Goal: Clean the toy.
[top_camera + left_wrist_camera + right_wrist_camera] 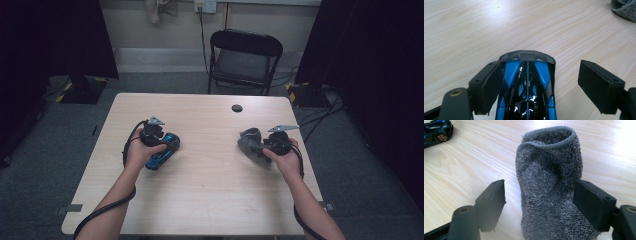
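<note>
On the desk [210, 200], taking the small round hole [237, 108] near its far edge as the landmark, the toy car [162, 150] lies to the hole's near left, and the left gripper [162, 142] sits over it. In the left gripper view the jaws stand wide: one pad rests against the flank of the blue and black toy car [526, 87], the other stands well clear. A good grasp would likely centre the car first, so both pads meet its flanks evenly and the glossy body does not twist.

To the hole's near right, the right gripper [257, 145] straddles the grey sock [250, 142]. Its jaws are also spread; one pad touches the sock [549, 190], the other stands apart. Closing on the thick middle of the sock should hold better than pinching its edge.
</note>
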`<action>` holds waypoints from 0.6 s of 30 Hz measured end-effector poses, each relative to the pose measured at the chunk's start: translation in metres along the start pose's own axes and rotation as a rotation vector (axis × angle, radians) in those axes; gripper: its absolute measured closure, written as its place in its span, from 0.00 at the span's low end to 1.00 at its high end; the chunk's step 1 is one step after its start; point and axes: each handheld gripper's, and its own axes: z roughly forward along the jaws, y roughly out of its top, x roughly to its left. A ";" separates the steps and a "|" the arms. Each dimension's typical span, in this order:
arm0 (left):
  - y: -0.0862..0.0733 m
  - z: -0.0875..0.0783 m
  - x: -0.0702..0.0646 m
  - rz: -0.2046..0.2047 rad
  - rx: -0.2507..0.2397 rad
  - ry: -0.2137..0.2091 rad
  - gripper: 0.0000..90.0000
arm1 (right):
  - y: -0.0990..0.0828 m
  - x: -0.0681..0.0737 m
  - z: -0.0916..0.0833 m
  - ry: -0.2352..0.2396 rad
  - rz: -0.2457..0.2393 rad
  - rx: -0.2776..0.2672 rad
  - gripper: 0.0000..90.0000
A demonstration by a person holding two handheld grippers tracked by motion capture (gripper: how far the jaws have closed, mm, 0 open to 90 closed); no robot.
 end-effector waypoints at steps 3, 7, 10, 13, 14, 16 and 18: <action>0.000 -0.003 -0.001 0.001 -0.003 -0.006 0.21 | 0.001 0.001 -0.002 0.000 -0.004 0.003 0.28; 0.000 -0.007 -0.001 -0.014 -0.005 -0.016 0.19 | 0.001 0.002 -0.005 0.003 -0.002 -0.001 0.26; -0.001 -0.011 -0.002 -0.013 -0.003 -0.021 0.18 | 0.002 0.003 -0.006 0.004 -0.004 -0.006 0.24; -0.002 -0.014 -0.003 -0.009 -0.005 -0.028 0.18 | 0.002 0.004 -0.008 0.015 -0.007 -0.007 0.23; -0.002 -0.014 -0.003 -0.009 -0.005 -0.028 0.18 | 0.002 0.004 -0.008 0.015 -0.007 -0.007 0.23; -0.003 -0.017 -0.003 -0.030 -0.012 -0.044 0.18 | 0.002 0.006 -0.009 0.021 -0.005 -0.011 0.22; -0.004 -0.017 -0.004 -0.028 -0.013 -0.043 0.18 | 0.002 0.007 -0.009 0.024 -0.007 -0.011 0.20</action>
